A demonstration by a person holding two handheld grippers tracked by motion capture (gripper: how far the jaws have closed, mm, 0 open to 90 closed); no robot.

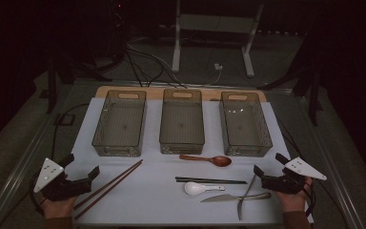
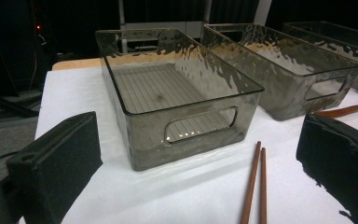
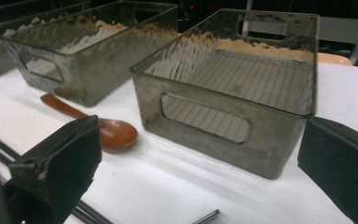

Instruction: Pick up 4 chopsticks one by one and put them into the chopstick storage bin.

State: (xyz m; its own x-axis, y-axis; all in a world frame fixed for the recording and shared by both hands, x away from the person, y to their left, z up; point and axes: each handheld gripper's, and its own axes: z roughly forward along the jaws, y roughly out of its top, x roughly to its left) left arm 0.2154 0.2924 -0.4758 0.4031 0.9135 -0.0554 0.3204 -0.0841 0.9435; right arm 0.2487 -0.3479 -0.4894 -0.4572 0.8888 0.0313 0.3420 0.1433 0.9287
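Both hand-held grippers, left (image 1: pixel 83 177) and right (image 1: pixel 262 175), gape over the white table (image 1: pixel 162 205) (dark room)

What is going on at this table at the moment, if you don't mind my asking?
A person holds the left gripper and the right gripper at the near edge of the table, both open and holding nothing. Three smoky plastic bins stand in a row at the far side, with nothing in them. Before them lie brown chopsticks, a wooden spoon, black chopsticks, a white spoon and metal cutlery, all untouched. Nothing has been sorted yet.
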